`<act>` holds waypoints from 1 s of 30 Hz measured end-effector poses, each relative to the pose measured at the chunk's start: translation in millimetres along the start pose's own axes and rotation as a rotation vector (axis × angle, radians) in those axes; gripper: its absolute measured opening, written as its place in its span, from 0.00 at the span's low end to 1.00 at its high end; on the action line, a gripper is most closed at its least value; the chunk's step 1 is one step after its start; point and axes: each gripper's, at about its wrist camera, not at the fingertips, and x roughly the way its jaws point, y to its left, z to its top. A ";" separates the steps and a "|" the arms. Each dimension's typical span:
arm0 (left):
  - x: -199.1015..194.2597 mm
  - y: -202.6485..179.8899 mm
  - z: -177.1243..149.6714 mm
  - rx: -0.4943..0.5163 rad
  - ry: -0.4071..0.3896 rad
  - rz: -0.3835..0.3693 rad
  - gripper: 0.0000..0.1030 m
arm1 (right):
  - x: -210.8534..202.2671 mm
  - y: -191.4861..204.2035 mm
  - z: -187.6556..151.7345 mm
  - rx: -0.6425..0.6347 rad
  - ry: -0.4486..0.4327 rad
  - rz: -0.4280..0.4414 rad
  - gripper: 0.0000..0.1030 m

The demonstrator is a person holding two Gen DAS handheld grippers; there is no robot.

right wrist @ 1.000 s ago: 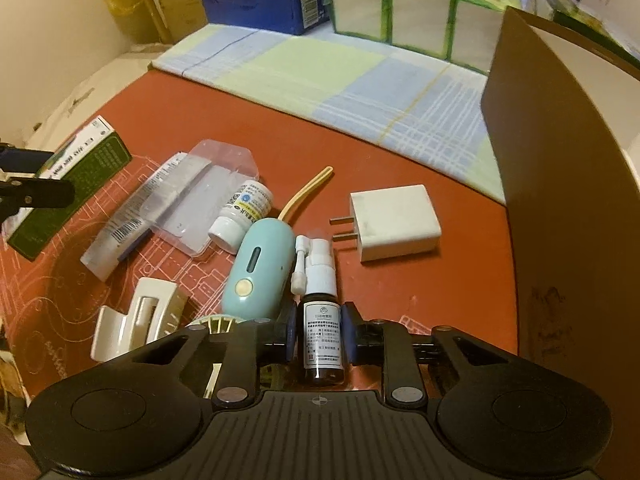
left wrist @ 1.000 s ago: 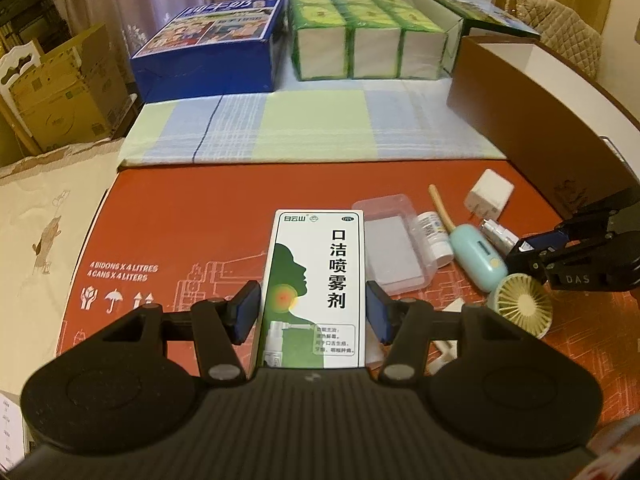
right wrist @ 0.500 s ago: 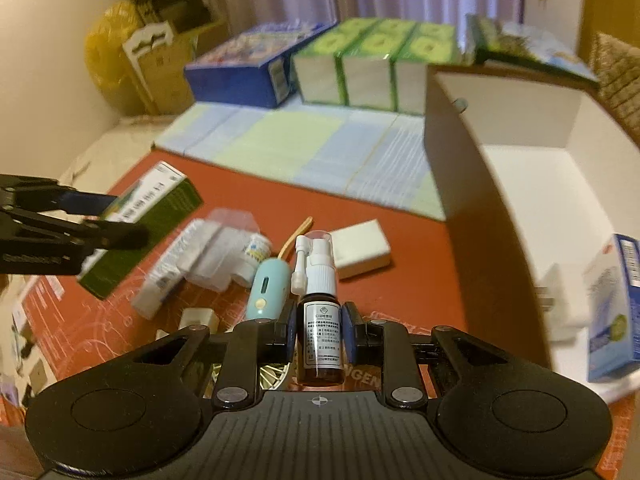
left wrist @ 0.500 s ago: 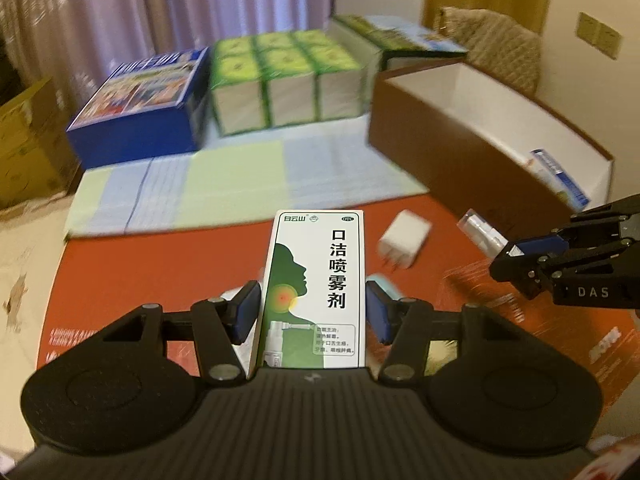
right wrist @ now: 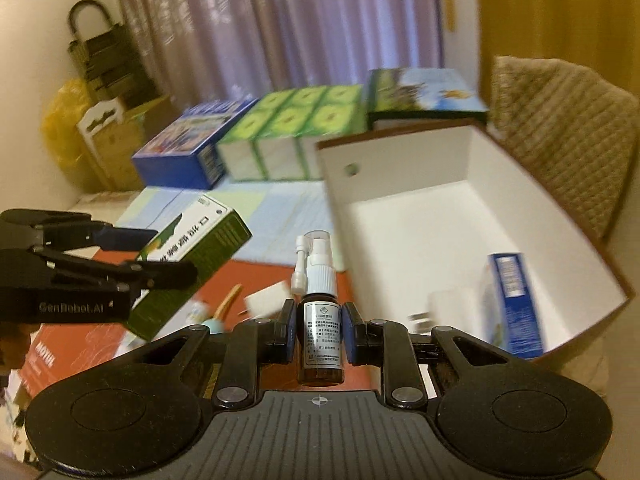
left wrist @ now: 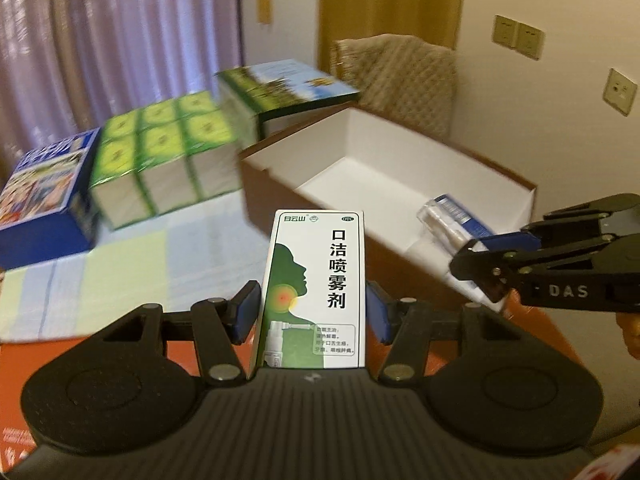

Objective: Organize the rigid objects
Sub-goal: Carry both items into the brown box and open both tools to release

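Note:
My left gripper (left wrist: 312,308) is shut on a green-and-white spray carton (left wrist: 316,280), held upright above the red mat. My right gripper (right wrist: 320,328) is shut on a small brown spray bottle (right wrist: 320,336) with a white nozzle. Both hang just in front of an open box (left wrist: 400,168) with brown outer walls and a white inside (right wrist: 404,216). A blue carton (right wrist: 512,300) lies in it at the near right. In the right wrist view the left gripper (right wrist: 160,256) and its carton (right wrist: 200,256) are at the left. In the left wrist view the right gripper (left wrist: 476,264) is at the right.
A white charger (right wrist: 266,300), a teal item (right wrist: 214,324) and a yellow stick (right wrist: 228,300) lie on the red mat (right wrist: 76,344). Behind are a striped cloth (left wrist: 120,264), a blue box (left wrist: 40,192), green packs (left wrist: 160,152) and a quilted chair back (left wrist: 400,76).
Both grippers have risen and swung right toward the open box, each still holding its item. The clutter on the mat has dropped out of the left wrist view.

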 end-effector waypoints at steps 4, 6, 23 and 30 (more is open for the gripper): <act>16.8 -21.1 19.8 0.016 -0.011 -0.033 0.50 | -4.6 -26.9 9.7 0.032 -0.010 -0.032 0.19; 26.2 -29.9 29.6 0.022 -0.013 -0.039 0.50 | -2.5 -40.4 14.4 0.048 -0.010 -0.044 0.19; 129.5 -51.8 87.0 -0.033 0.088 -0.016 0.50 | 57.1 -125.1 44.9 0.165 0.056 -0.044 0.19; 165.5 -48.7 97.2 -0.058 0.131 0.008 0.50 | 89.2 -141.0 53.6 0.179 0.115 -0.057 0.19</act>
